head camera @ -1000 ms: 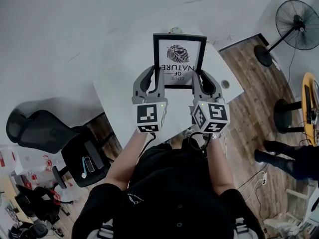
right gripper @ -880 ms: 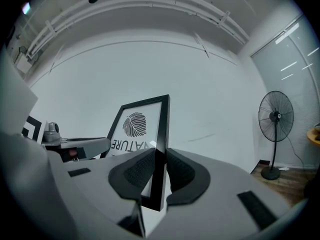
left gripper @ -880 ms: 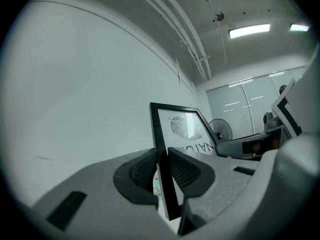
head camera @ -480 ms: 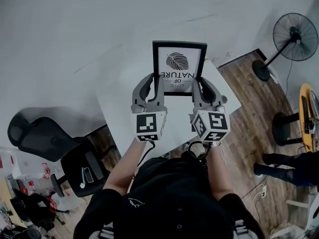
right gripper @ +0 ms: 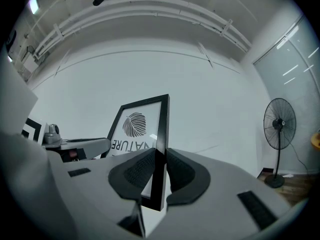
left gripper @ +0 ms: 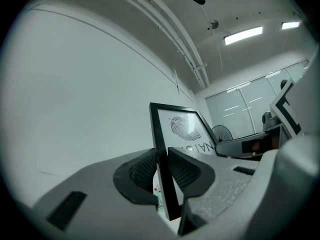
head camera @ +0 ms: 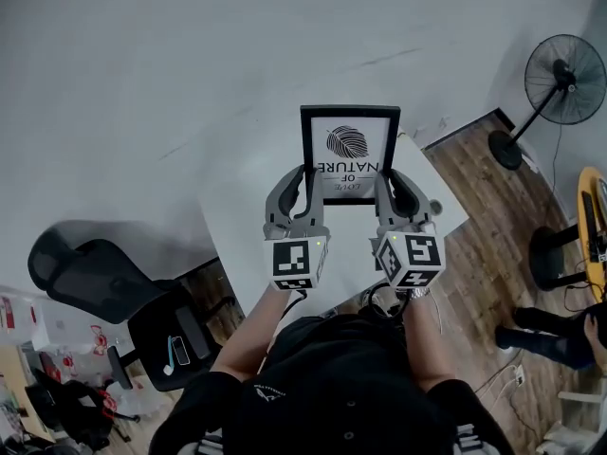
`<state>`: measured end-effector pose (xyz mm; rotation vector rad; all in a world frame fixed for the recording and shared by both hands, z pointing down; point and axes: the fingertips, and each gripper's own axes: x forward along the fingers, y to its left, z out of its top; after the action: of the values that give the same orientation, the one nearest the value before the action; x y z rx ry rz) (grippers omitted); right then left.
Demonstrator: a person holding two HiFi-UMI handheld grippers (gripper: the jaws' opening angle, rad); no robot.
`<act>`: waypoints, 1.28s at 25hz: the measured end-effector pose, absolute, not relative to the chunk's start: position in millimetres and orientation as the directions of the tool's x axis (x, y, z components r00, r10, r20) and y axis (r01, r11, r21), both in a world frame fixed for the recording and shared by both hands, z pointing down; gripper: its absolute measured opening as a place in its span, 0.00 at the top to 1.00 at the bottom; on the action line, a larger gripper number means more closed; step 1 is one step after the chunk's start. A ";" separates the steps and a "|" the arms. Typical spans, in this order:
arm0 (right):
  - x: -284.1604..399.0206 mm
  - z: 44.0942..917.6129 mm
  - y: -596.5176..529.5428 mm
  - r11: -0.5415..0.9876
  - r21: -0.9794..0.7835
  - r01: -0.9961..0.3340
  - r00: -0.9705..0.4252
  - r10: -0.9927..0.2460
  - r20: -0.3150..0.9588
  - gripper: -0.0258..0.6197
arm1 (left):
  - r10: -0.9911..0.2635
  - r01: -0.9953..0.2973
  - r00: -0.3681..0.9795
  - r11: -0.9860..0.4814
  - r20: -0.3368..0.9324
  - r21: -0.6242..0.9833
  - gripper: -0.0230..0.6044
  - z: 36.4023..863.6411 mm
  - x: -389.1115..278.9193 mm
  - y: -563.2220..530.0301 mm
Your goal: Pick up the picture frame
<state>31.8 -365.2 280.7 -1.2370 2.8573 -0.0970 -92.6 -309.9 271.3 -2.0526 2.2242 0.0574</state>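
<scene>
**Head view.**
- Black rectangular picture frame (head camera: 349,154) with a white print: dark leaf motif and lettering, which reads inverted here. It sits over the far part of the white rectangular tabletop (head camera: 242,192), held between the two grippers.
- Left gripper (head camera: 303,176) is on the frame's left edge and right gripper (head camera: 387,178) on its right edge, both low on the frame.
- Seen only here: a black office chair (head camera: 95,278) near left, wood-plank flooring (head camera: 479,192) to the right, and the person's dark sleeves.
- A black pedestal fan (head camera: 566,67) stands far right.

**Left gripper view.**
- The left gripper (left gripper: 161,160) is clenched on the frame (left gripper: 182,126), with ribbed dark pads (left gripper: 142,171) pressing both faces of the black moulding.
- The frame stands upright, its lower corner hanging below the jaws.
- Seen only here: a lit ceiling strip light (left gripper: 242,35).
- The right gripper (left gripper: 250,145) shows across the glass.

**Right gripper view.**
- The right gripper (right gripper: 159,170) is grasping the frame's (right gripper: 142,121) opposite edge, pads tight on the moulding.
- The print reads properly here: leaf above, "NATURE" beneath.
- The fan (right gripper: 279,124) is to the right and the left gripper (right gripper: 75,146) to the left.
</scene>
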 end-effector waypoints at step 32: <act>30.5 278.5 -362.7 0.679 -0.040 -0.733 -0.679 -0.734 -0.005 0.86 | -0.985 -0.993 -0.087 0.097 -0.147 -0.061 0.84 264.5 -91.6 -304.5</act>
<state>30.5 -362.7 278.5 -1.2500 2.8595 -0.0541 -91.6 -304.5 264.5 -2.0143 2.2106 0.0812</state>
